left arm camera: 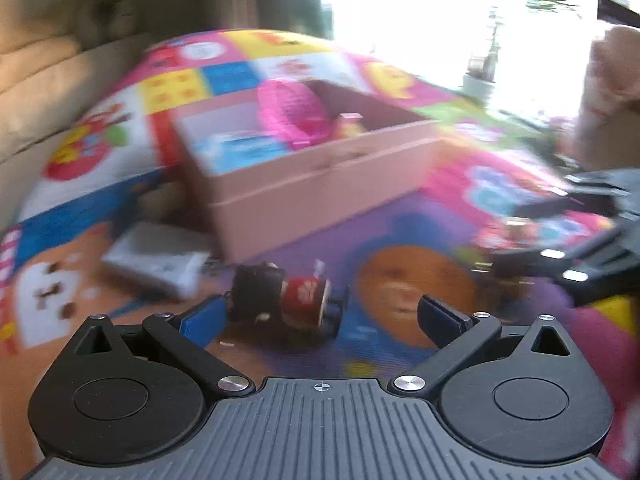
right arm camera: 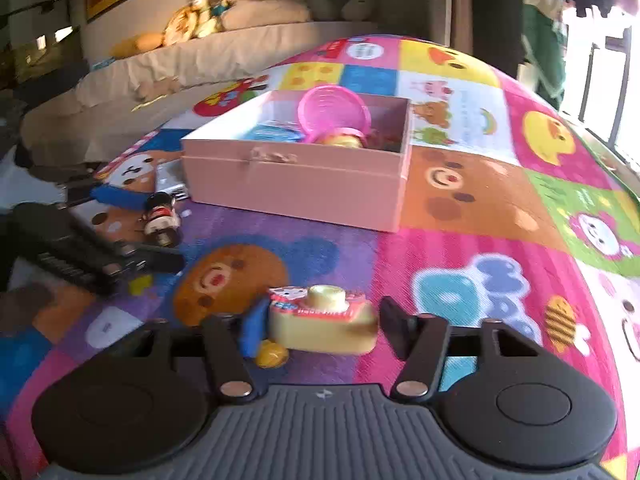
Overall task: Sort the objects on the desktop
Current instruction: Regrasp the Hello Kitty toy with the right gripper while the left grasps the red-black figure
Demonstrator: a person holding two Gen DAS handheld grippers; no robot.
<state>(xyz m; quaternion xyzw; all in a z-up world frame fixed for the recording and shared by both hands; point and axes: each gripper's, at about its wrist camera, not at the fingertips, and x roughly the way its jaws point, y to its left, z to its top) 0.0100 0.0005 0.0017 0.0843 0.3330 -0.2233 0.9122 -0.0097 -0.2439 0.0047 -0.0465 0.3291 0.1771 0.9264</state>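
Right now each gripper is lined up on its own toy on the colourful play mat point(right arm camera: 460, 248), with the pink box point(right arm camera: 304, 176) standing farther off as the likely place for sorted things. The right gripper point(right arm camera: 324, 328) is spread wide around a small yellow toy camera point(right arm camera: 324, 324); the camera lies between the fingers, its long side running left to right across the gap, close against the blue left pad, with a gap at the black right one, so nothing is gripped yet. The left gripper point(left arm camera: 320, 312) is likewise released, and a little doll point(left arm camera: 288, 296) with a dark head and red patterned body lies on its side just ahead, nearer the left finger, its long axis also crosswise. A grey-white flat box point(left arm camera: 156, 260) rests on the mat left of the doll, near the pink box's corner. Inside the pink box sit a pink bowl point(right arm camera: 334, 112) and a blue packet point(right arm camera: 272, 134). The right side looks nearer to closing; the left view is blurred.
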